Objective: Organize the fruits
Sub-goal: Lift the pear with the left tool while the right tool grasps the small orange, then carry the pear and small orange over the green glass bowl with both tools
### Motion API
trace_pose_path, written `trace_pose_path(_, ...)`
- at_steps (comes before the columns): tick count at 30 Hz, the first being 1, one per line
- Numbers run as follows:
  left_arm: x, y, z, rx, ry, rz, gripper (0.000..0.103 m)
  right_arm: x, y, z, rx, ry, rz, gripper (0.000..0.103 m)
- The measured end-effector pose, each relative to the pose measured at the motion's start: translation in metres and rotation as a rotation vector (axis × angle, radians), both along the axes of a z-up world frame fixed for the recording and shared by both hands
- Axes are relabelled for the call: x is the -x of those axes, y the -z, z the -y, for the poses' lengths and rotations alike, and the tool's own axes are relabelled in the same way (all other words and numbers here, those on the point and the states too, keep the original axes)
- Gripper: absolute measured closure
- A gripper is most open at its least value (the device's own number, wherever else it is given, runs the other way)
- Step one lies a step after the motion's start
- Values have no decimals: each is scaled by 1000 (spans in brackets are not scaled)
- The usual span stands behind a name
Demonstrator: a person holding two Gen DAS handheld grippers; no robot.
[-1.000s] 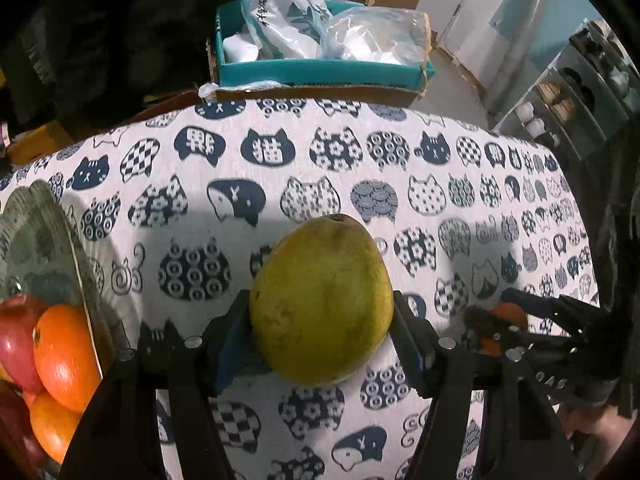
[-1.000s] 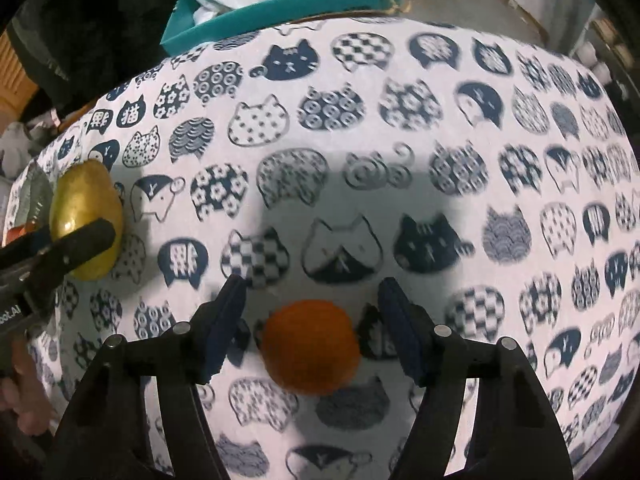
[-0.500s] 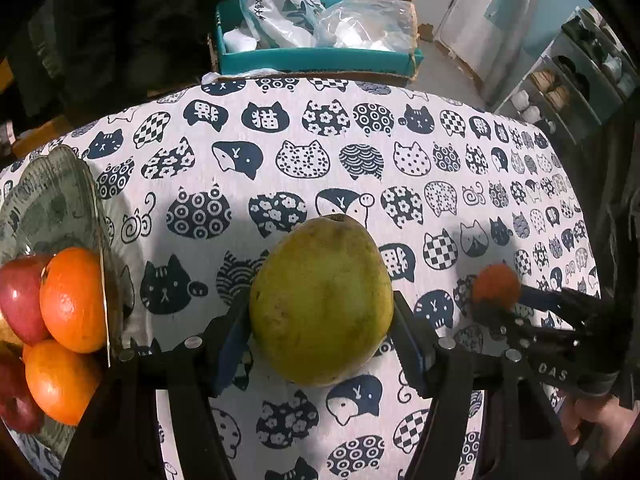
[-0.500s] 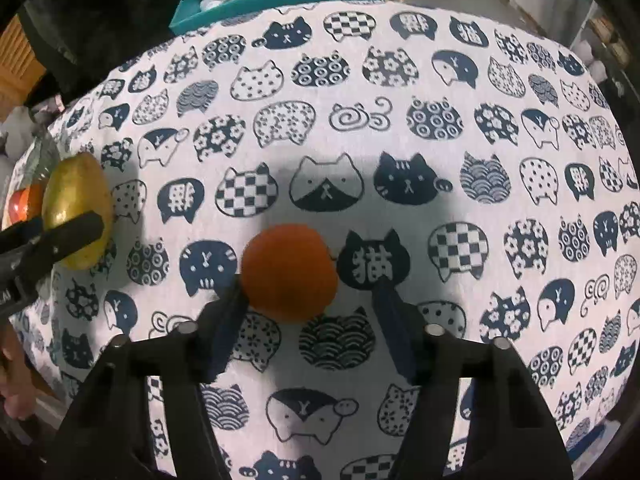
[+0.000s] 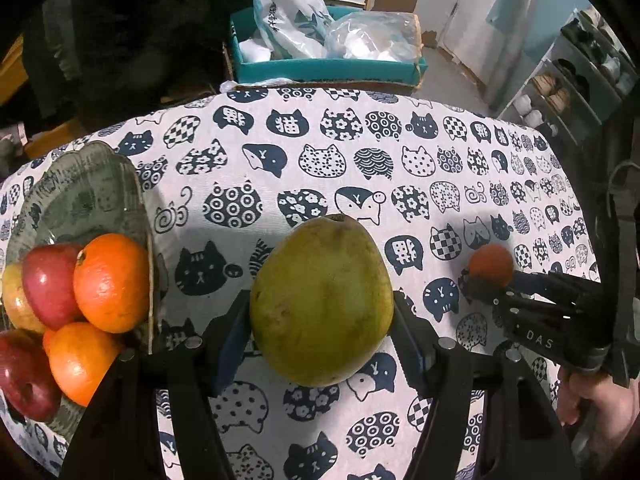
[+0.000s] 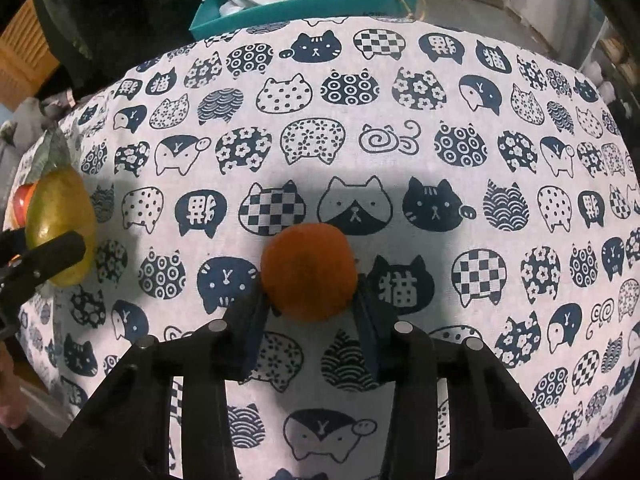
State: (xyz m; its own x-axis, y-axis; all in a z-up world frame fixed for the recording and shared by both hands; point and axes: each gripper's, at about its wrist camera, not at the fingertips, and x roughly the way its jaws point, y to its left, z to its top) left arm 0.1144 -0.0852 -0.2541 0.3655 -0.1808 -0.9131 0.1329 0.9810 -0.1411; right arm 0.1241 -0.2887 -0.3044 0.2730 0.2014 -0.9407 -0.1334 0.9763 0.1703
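1. Left wrist view: the left hand-held gripper [image 5: 322, 326] is clenched on a green-yellow pear [image 5: 321, 300], both pads pressed to its sides, above the bench [image 5: 320, 168] with its cat-print cloth.
2. At the left edge a green bowl [image 5: 80, 192] holds oranges [image 5: 110, 282] and red apples [image 5: 48, 284]; the pear is well apart from it.
3. To the right, the right hand-held gripper [image 5: 490, 278] pinches a small tangerine [image 5: 491, 265]; a hand [image 5: 600, 408] grips its handle.
4. Beyond the far bench edge sits a teal box [image 5: 328, 66] with plastic bags [image 5: 372, 38].
5. Right wrist view: the right hand-held gripper [image 6: 310, 306] is clenched on the tangerine [image 6: 308, 272], which sits between both pads over the cloth.
6. At the left edge the pear [image 6: 60, 220] shows in the left hand-held gripper [image 6: 60, 246]; a bit of red fruit peeks out behind it.
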Motion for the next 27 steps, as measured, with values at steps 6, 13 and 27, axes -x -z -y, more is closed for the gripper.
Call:
trace_pose_path(6,4,-10,-8,2,-18,22,35,6,-21,-6,18,1,73,64)
trace_pose_path(13,11,-31,-17,22,-38,62,35,11,-46,-15,3,4,171,65)
trace_pose_path(27,26,-90,-45,57,-110,195,35,30,-128,-27,-23,-24,377,65)
